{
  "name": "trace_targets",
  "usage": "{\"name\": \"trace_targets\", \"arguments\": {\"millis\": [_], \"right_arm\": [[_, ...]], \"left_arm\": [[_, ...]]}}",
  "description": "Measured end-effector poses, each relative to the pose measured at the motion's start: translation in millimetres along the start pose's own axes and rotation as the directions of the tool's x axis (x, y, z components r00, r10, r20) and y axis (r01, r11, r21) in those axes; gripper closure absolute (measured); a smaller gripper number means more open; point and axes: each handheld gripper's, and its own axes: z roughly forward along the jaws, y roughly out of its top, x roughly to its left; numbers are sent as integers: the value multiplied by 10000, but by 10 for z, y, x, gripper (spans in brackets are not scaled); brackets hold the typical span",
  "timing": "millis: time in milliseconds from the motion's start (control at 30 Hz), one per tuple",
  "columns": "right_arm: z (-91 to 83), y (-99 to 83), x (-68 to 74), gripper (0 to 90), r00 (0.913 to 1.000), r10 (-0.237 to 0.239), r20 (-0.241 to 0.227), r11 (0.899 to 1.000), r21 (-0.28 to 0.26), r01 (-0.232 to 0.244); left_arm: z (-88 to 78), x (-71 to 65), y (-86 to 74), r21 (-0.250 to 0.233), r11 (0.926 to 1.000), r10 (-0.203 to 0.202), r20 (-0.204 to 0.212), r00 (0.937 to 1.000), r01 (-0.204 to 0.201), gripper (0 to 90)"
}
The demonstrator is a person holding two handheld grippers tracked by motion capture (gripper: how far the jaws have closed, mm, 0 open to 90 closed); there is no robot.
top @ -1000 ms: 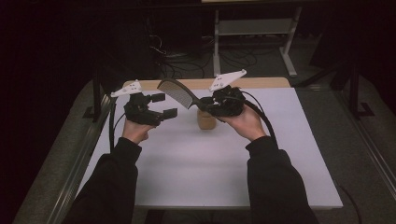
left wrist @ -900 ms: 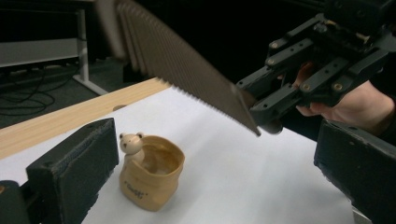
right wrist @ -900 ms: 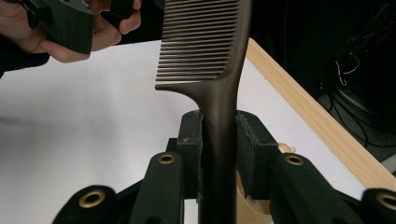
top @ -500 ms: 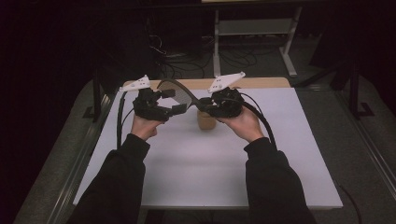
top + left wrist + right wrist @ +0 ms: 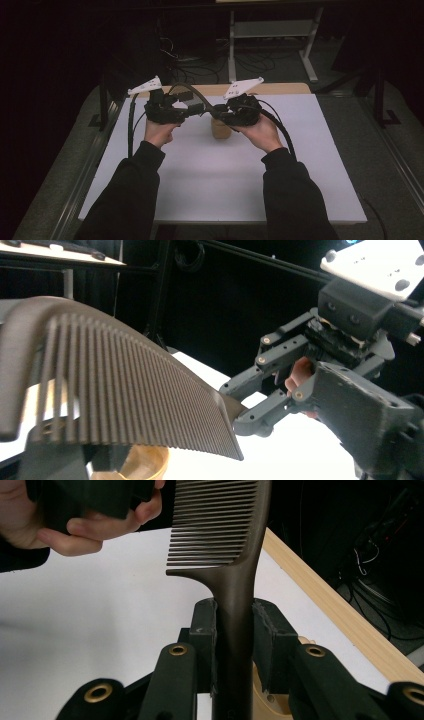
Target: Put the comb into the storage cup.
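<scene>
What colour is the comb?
Dark brown-grey, seen best in the right gripper view, where the comb stands up between the jaws.

My surface glows white under overhead light while everything around it sinks into dark; the comb's near teeth at nine o'clock blur softly.

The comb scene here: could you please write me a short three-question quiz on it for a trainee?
1. True or false: the right tool grips the comb by its teeth.
2. What stands on the table below the comb? A) a wooden cup B) a plate C) a bottle
3. Fill in: the table's top is coloured ____.
Key: 1 false, it grips the handle; 2 A; 3 white.
</scene>
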Motion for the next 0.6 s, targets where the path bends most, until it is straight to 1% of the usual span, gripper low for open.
{"name": "trace_targets", "arguments": {"millis": [67,133,267,367,500,600], "right_arm": [[6,-3,1,712,10000,12,-16,10000,32,-12],[12,-8,-2,713,10000,36,-10,10000,51,-36],[25,-16,-8,712,10000,66,0,9999,135,-66],[33,-18,-8,712,10000,73,12,9999,153,-73],[40,-18,-7,712,10000,95,14,9998,150,-95],[47,-21,-6,712,10000,89,16,9998,164,-89]], "left_arm": [[2,0,6,-1,10000,-4,-176,9998,4,217],[4,4,16,14,10000,-98,-398,9992,98,293],[8,14,31,-47,9996,-272,-562,9980,270,403],[15,22,35,-125,9990,-427,-608,9972,420,465],[17,24,37,-172,9986,-517,-697,9962,506,551],[16,18,42,-286,9964,-813,-620,9948,796,640]]}}
